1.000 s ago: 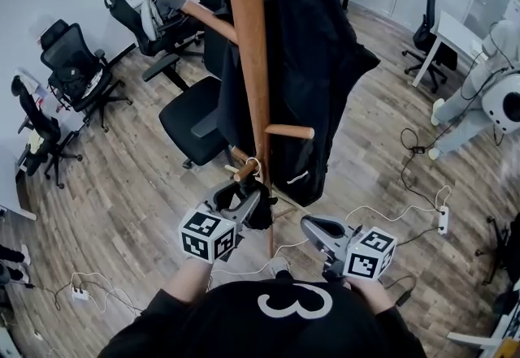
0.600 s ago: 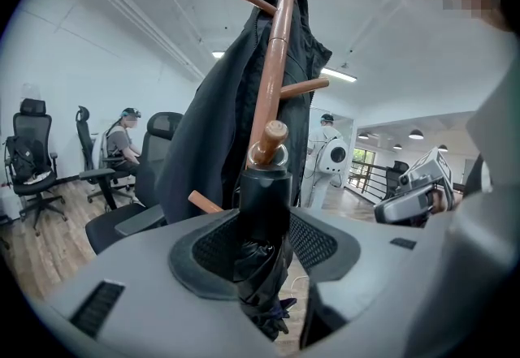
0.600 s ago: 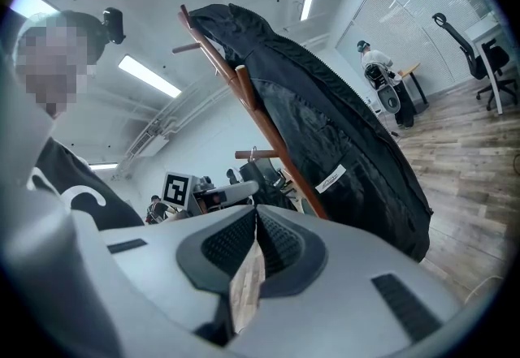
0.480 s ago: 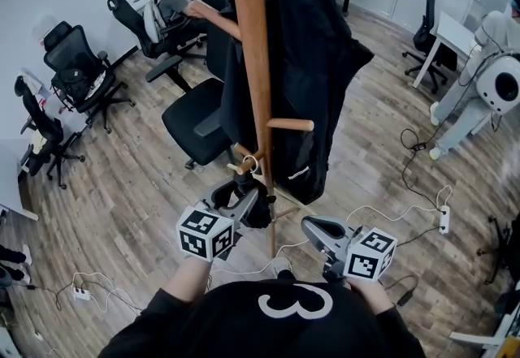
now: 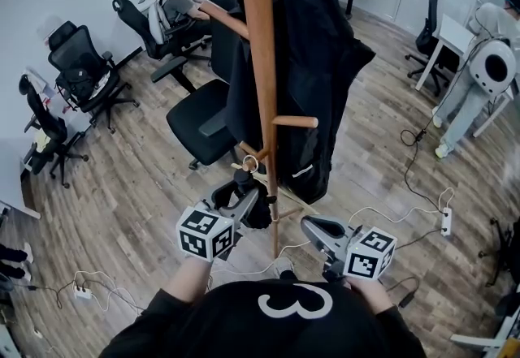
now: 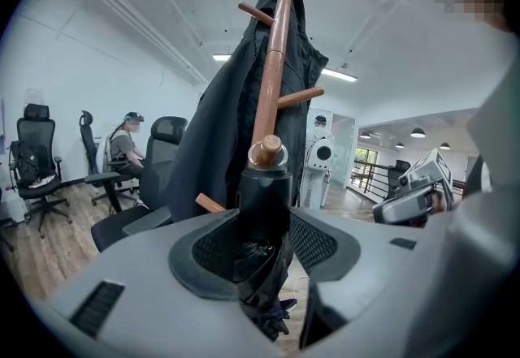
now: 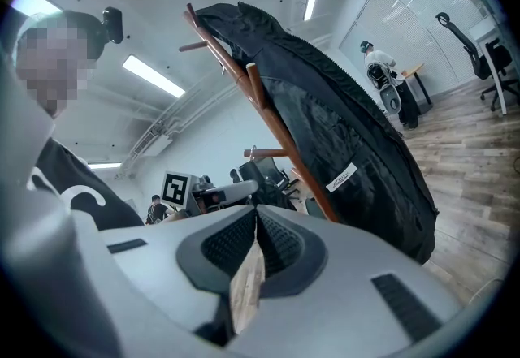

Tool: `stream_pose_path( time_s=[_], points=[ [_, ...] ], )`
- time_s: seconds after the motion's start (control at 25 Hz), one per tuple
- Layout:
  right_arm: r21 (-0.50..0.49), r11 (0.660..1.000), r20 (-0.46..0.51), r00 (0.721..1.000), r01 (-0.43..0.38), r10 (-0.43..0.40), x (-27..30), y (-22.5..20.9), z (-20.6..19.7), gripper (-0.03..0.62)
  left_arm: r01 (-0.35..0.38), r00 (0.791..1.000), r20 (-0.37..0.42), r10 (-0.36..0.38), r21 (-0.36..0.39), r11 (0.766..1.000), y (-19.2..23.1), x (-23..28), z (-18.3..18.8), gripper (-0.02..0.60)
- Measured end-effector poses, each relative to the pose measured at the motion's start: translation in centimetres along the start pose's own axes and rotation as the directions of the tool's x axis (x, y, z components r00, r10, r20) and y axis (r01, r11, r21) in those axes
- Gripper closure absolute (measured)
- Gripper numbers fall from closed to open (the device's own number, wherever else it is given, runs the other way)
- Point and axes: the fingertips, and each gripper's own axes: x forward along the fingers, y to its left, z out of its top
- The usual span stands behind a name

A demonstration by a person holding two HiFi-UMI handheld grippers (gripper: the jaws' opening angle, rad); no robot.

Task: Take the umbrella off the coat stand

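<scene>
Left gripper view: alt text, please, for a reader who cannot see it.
The left gripper has its jaws clamped on a folded black umbrella, whose loop circles the tip of a wooden peg on the coat stand. A dark coat hangs on the stand behind, and a person sits at far left.

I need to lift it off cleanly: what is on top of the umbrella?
A pale loop rings the tip of a wooden peg just above the umbrella. Where it joins the umbrella is hidden.

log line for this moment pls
left gripper: jaws shut on umbrella | strap: looped on peg of coat stand | right gripper: jaws shut, empty
</scene>
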Motion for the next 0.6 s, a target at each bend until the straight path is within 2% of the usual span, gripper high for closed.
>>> stream_pose_path(
  time_s=[0.6],
  points=[
    [0.005,1.000,-0.001,1.000,-0.020,0.020,0.5,1.9,-0.9,0.568,-0.006,1.000,0.006,0.006,0.014,1.000,-0.3,-2.2,0.3,0.387]
  ],
)
